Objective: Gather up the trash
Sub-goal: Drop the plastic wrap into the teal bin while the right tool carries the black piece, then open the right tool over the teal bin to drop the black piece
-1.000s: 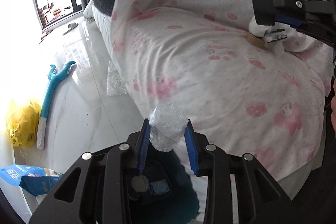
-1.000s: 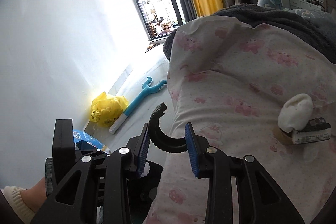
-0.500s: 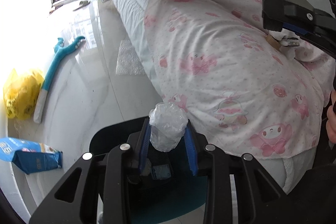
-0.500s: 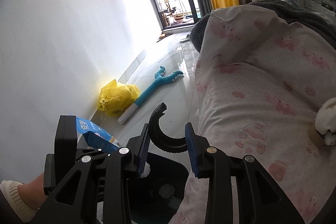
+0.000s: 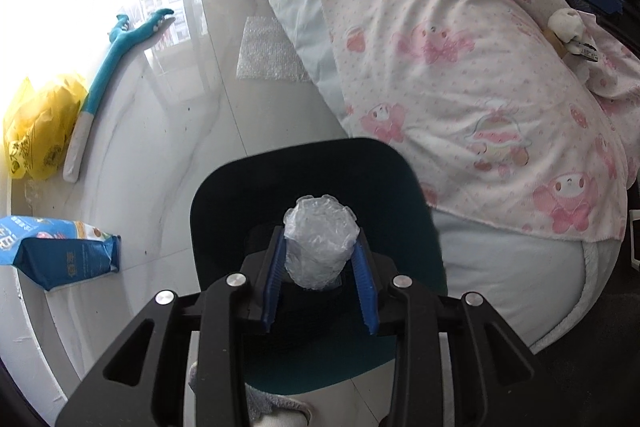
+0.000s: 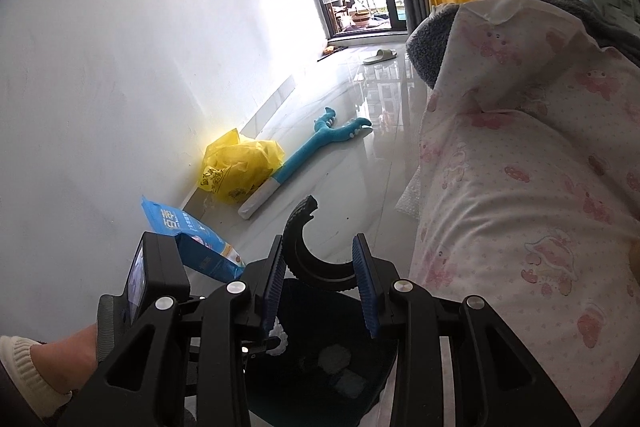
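Two pieces of trash are in hand, one per gripper, and both are positioned at the dark teal plastic waste bin (image 5: 416, 211) on the glossy white floor beside the bed.

The left gripper (image 5: 320, 259) is closed on a crumpled ball of clear plastic film (image 5: 319, 241); the blue pads press it from both sides. In the left wrist view the ball sits directly over the open mouth of the bin.

The right gripper (image 6: 320, 269) is closed on a broken black ribbed plastic ring segment (image 6: 308, 251), a C-shaped arc held low between the pads with its free end pointing up. In the right wrist view the bin (image 6: 372, 375) lies below the fingers, with a few scraps visible inside.

Step in hand, as judged: deposit. Both items appear carried to the bin and ready for release.

Next move, as judged:
1. Open the left jaws so the film ball drops straight in. The film is light and may cling to a pad.
2. Confirm the ring segment is over the opening, not the rim, then open the right jaws.

Remaining candidates: a white crumpled wad with a small wrapper (image 5: 568, 31) on the pink-print quilt (image 5: 460, 75), a sheet of bubble wrap (image 5: 268, 55), a blue snack bag (image 5: 60, 251) and a yellow plastic bag (image 5: 36, 131) on the floor.
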